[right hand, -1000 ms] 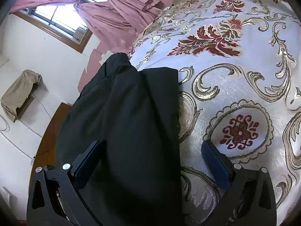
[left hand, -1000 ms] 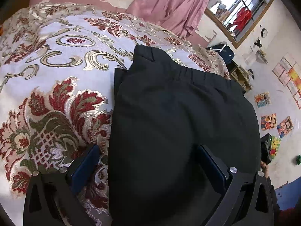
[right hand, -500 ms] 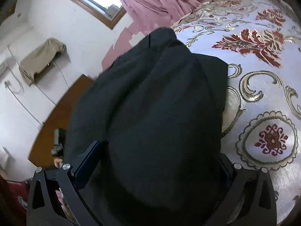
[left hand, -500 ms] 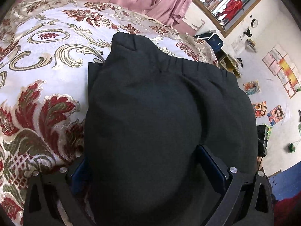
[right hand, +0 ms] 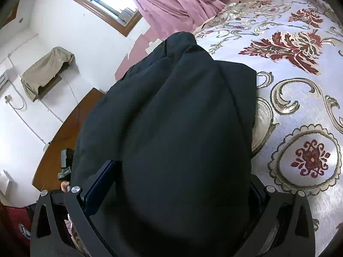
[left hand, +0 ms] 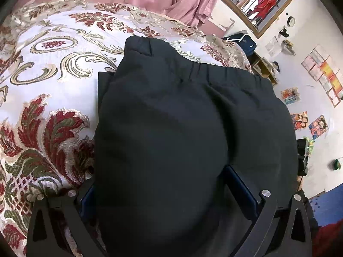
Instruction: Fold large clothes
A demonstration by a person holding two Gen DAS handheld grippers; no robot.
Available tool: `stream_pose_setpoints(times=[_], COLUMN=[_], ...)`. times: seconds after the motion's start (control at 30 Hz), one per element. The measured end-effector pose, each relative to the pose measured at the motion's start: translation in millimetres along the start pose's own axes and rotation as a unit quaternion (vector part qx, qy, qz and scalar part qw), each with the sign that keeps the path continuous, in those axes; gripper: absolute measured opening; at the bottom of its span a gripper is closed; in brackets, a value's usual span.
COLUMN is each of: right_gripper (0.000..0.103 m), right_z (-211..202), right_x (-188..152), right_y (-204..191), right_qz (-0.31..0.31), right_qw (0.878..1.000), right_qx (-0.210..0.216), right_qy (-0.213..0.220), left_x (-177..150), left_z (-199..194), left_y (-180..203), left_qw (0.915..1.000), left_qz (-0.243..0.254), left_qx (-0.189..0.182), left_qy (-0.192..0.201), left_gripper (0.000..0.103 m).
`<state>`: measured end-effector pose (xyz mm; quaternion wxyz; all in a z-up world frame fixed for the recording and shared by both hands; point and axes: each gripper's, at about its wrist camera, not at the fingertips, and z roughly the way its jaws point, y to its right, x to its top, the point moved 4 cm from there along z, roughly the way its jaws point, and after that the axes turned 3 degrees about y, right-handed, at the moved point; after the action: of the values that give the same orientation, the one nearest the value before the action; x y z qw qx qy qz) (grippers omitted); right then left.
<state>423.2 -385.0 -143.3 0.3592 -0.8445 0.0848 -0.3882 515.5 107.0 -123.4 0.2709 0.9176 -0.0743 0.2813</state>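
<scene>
Fabric now bulges between both pairs of fingers: the black folded trousers [left hand: 182, 128] with a gathered elastic waistband lie on the white bed cover [left hand: 53, 81] patterned in red and gold scrollwork, towards its far right edge. A second ago each tool hovered with the cloth lying flat under it and the cover showing inside the finger gap; now the near fold is humped up and fills that gap in both views. That suggests the near end of the trousers is being gathered for another fold towards the waistband.

The left gripper [left hand: 171, 192] has its blue-padded fingers [left hand: 240, 188] spread fairly wide, with the cloth mounded between them. The right gripper [right hand: 182, 190] stands the same way, one blue pad [right hand: 100, 184] showing at the left and the other mostly hidden behind the cloth. Whether either pair is actually pinching the trousers or merely pressed into them I cannot tell, since the fabric hides the contact.

The left wrist view shows the puckered waistband at the far end and a lower layer sticking out at the left edge of the stack. The right wrist view shows neither clearly; it gives instead the trousers' left side overhanging the bed edge above a brown wooden floor [right hand: 64, 132], and a pink curtain [right hand: 171, 2] by the window.
</scene>
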Motion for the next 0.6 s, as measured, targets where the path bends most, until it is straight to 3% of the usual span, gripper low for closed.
stream_pose_setpoints(times=[0.23,0.47,0.6], right_gripper=[0.102,0.102,0.102], right_z=[4.2,13.3,11.1], right_x=[1.5,3.6,5.8], right_y=[1.8,-11.3,-13.0], right_qz=[-0.004,-0.023,-0.023], right_qw=[1.0,0.996,0.995], right_qx=[0.009,-0.076,-0.088], right_qy=[-0.006,-0.028,-0.033], left_x=[0.6,0.4,-0.4], left_z=[6.3,13.2,14.4], left_y=[12.0,23.7,27.8], left_qw=[0.9992,0.9945,0.9918], left_qz=[-0.006,-0.006,-0.003], left_qx=[0.01,0.075,0.101], left_qy=[-0.037,-0.073,-0.078], left_gripper=[0.103,0.103,0.103])
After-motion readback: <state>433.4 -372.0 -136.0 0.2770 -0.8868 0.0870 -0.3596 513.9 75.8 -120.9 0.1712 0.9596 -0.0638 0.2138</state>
